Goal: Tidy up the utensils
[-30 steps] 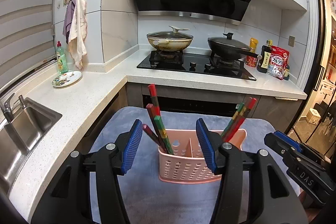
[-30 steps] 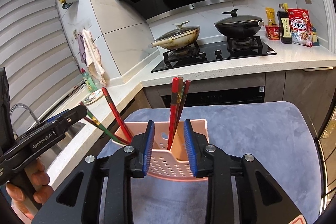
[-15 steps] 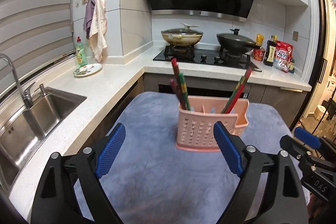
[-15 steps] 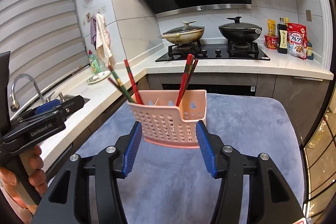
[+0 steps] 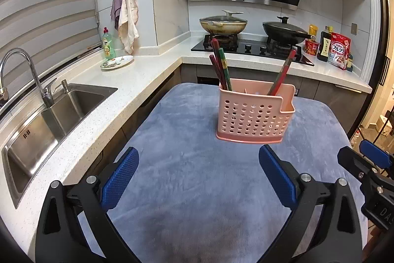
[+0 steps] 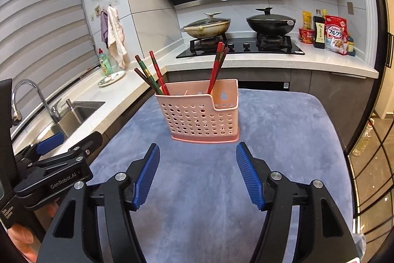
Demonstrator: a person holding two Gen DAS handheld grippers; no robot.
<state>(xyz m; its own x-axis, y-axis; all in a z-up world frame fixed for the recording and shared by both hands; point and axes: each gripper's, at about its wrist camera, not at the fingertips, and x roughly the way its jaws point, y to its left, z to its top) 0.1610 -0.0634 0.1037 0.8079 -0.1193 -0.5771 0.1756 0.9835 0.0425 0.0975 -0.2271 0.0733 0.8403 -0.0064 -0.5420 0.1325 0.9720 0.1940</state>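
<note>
Pink holder (image 5: pixel 254 112) is sitting at twelve o'clock, chopsticks (image 5: pixel 220 65) inside; left gripper (image 5: pixel 198 179) and right gripper (image 6: pixel 198 175) are backing off, jaws opening (nothing between them); sorting looks finished.

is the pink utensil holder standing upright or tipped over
Upright. The pink utensil holder sits flat on its base on the grey mat, open top up, with chopsticks leaning inside it.

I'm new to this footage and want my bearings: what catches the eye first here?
A pink perforated holder stands upright on the grey-blue cloth, with red and green chopsticks leaning out at its left end and a red pair nearer its right. Below it, the right gripper is opening on nothing. Two lidded pans sit on the hob behind.
</note>
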